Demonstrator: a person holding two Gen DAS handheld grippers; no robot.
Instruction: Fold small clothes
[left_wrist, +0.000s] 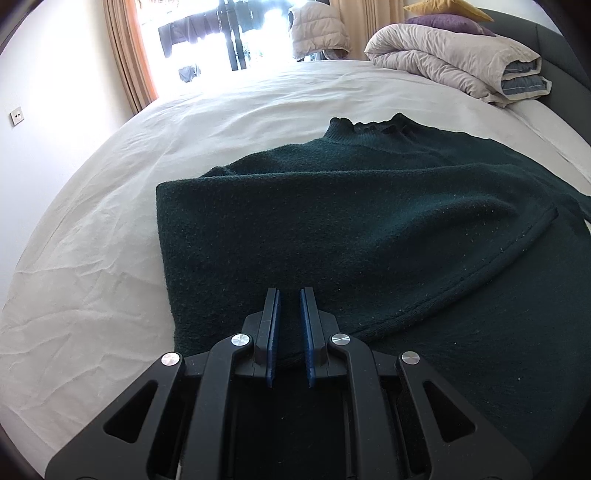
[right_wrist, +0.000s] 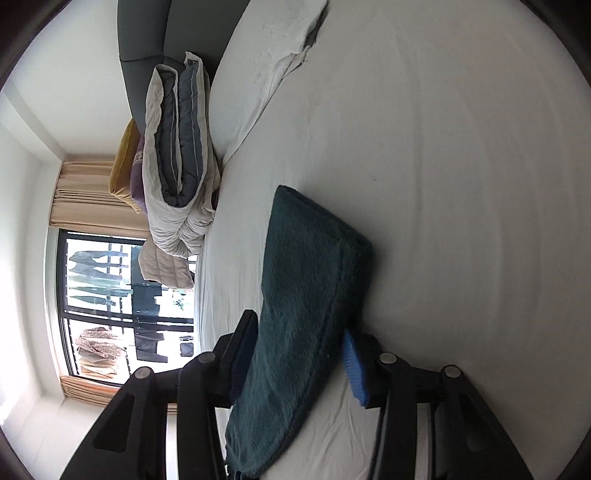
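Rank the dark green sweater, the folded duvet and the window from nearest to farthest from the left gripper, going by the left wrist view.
1. The dark green sweater, directly at the left gripper, spread on the bed ahead of its fingers.
2. The folded duvet, far right, by the headboard.
3. The window, beyond the bed's far edge, upper centre-left.

Items I log from my station: white bed sheet (left_wrist: 92, 229), wrinkled, filling the lower left of the left wrist view. Folded grey-beige duvet (left_wrist: 454, 55) at upper right, purple and mustard cushions stacked behind it. Dark upholstered headboard (left_wrist: 561, 62) at the far right edge. Bright window (left_wrist: 229, 33) at top centre, tan curtains (left_wrist: 125, 48) beside it. White wall with a socket plate (left_wrist: 16, 116), left.
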